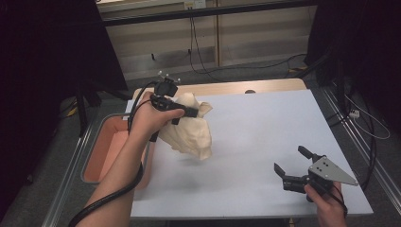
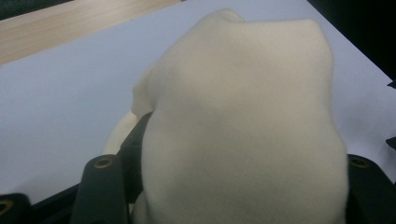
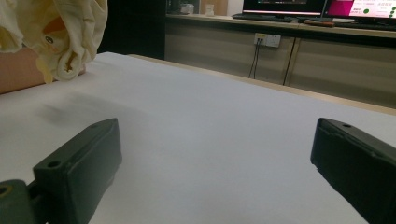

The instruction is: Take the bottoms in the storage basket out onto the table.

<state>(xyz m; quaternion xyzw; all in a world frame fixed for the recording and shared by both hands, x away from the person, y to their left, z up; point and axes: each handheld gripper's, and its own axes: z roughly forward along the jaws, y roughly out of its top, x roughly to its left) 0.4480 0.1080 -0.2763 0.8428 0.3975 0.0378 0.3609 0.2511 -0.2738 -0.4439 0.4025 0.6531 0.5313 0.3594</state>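
Up at the far left of the white table (image 1: 265, 137), my left gripper (image 1: 191, 112) holds a cream cloth (image 1: 191, 135) clamped in its narrow jaws, the bundle hanging off the surface with its shadow on the sheet below. Along the left gripper view the cloth (image 2: 243, 126) covers the jaw tips, so the exact pinch point is hidden. From the right gripper view its lower folds (image 3: 65, 42) are cut off at the top left corner, and an orange patch among them is too small to make out. My right gripper (image 1: 294, 164) rests low at the near right, jaws spread wide with nothing between them, well apart from the cloth. Two screens (image 3: 322, 7) glow on a far counter; their writing cannot be read. A salmon-coloured bin (image 1: 106, 146) sits just beside the table's left edge, partly behind my left forearm. Between the two grippers the white sheet lies open, and a strip of bare wood (image 1: 227, 87) runs along the far edge.
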